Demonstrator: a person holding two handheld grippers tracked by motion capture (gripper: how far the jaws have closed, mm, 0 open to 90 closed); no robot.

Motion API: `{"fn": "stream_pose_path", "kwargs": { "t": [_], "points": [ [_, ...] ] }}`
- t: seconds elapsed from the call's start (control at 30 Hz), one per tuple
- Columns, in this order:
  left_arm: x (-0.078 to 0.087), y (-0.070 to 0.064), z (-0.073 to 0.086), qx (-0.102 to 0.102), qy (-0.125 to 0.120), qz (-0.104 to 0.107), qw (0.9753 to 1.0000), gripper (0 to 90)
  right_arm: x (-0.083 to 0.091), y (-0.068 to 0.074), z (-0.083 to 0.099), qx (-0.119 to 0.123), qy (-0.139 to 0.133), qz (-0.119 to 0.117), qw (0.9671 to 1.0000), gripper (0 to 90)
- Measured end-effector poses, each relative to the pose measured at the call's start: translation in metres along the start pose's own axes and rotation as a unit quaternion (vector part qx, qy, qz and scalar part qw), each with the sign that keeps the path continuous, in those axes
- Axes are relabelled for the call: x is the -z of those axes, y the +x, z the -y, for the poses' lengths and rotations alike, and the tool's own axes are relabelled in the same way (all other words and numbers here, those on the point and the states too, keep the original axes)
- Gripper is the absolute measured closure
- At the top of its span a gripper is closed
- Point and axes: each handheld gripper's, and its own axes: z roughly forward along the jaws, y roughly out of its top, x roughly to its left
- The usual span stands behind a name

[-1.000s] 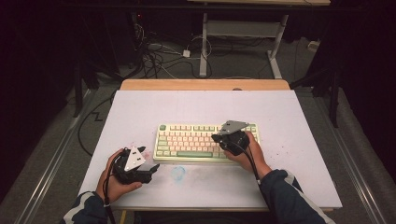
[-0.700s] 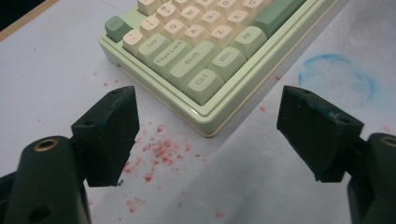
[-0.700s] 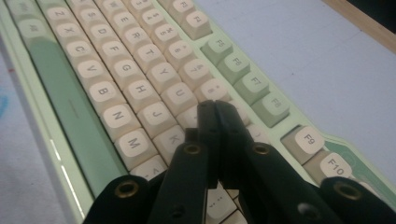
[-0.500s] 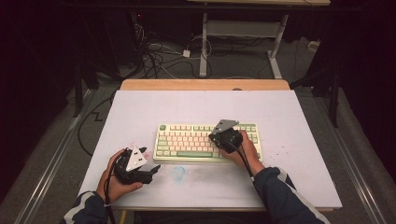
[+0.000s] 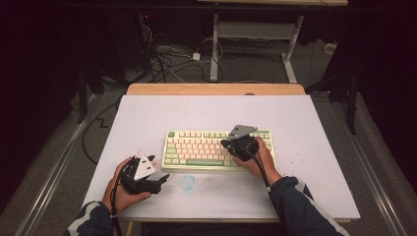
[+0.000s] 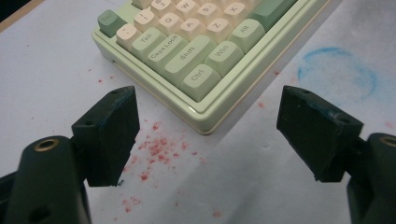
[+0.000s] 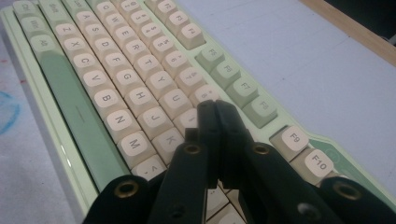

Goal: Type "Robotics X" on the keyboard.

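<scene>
A pale green keyboard [image 5: 196,147] with cream keys lies in the middle of the white table [image 5: 147,118]. My left gripper [image 5: 162,181] rests near the table's front edge, just off the keyboard's left front corner. In the left gripper view its jaws stand wide open around empty space [image 6: 212,130], with the Ctrl corner of the keyboard [image 6: 187,51] just ahead. My right gripper [image 5: 230,145] hovers over the keyboard's right half. In the right gripper view, its jaws are pressed together [image 7: 215,109], tips just above the keys [image 7: 116,84] near K and the letter row above.
A blue ring stain [image 5: 188,182] marks the table in front of the keyboard, and red specks [image 6: 159,149] lie beside its left corner. A wooden edge [image 5: 216,89] runs along the table's far side. Cables and a desk frame [image 5: 216,44] stand on the floor beyond.
My right gripper has shifted slightly left over the keyboard. The left gripper has stayed where it was.
</scene>
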Motion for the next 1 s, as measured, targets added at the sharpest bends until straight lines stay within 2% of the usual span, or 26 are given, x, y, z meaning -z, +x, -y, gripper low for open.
{"fn": "stream_pose_path", "kwargs": {
  "t": [0.23, 0.37, 0.53, 0.63, 0.77, 0.87, 1.0],
  "points": [
    [0.001, 0.001, 0.001, -0.002, 0.003, -0.001, 1.0, 20.2, 0.014, -0.002, 0.0, -0.006, -0.029, 0.002, 0.9996, 83.9],
    [0.001, 0.0, 0.001, -0.005, 0.006, -0.003, 1.0, 20.1, 0.023, 0.0, 0.001, 0.0, -0.049, -0.002, 0.9988, 76.4],
    [0.0, 0.0, 0.002, -0.007, 0.01, -0.003, 0.9999, 20.3, 0.035, 0.001, 0.004, 0.003, -0.074, 0.006, 0.9973, 61.7],
    [0.0, 0.0, 0.002, -0.007, 0.01, -0.003, 0.9999, 20.4, 0.041, 0.002, 0.006, 0.005, -0.085, 0.008, 0.9964, 56.9],
    [0.0, 0.0, 0.003, -0.009, 0.013, -0.004, 0.9999, 20.5, 0.048, 0.004, 0.01, 0.014, -0.097, 0.022, 0.9949, 46.7],
    [0.0, 0.0, 0.003, -0.01, 0.014, -0.005, 0.9998, 20.5, 0.055, 0.006, 0.013, 0.019, -0.103, 0.036, 0.9938, 42.7],
    [0.0, 0.0, 0.003, -0.011, 0.015, -0.006, 0.9998, 20.5, 0.064, 0.007, 0.018, 0.016, -0.118, 0.046, 0.9918, 36.3]
  ]
}}
